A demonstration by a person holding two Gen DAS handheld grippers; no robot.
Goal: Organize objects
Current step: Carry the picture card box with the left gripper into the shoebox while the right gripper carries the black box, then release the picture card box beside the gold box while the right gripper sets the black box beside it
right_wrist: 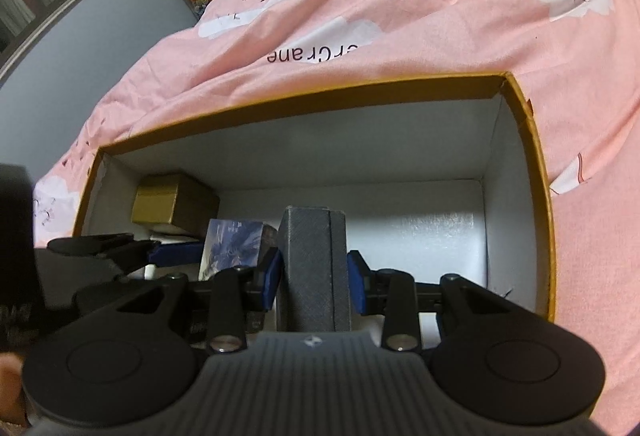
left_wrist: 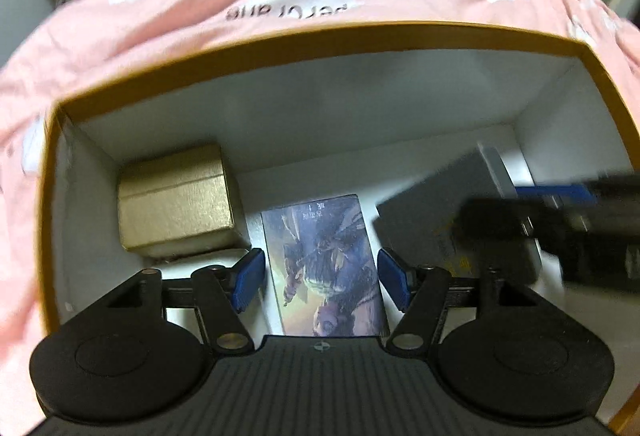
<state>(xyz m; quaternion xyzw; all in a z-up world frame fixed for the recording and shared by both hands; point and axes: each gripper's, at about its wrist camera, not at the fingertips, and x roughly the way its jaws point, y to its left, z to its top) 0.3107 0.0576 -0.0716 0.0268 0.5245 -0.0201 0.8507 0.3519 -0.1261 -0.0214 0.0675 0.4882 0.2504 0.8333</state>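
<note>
left tool [left_wrist: 320,278] apart – card [left_wrist: 326,268] lengthwise between | right tool [right_wrist: 314,282] clamped – grey case [right_wrist: 314,268] upright

Picture card [left_wrist: 326,268] near end hidden behind left gripper [left_wrist: 320,280] body. Grey box [right_wrist: 314,270] lower part hidden behind right gripper [right_wrist: 314,278] body; in left view, right gripper blurred, covering the box's right side. Gold box [left_wrist: 176,195] base hidden by white item, too unclear to identify. Bedsheet [right_wrist: 400,15] lettering cut off by storage box rim [right_wrist: 304,101].
</note>
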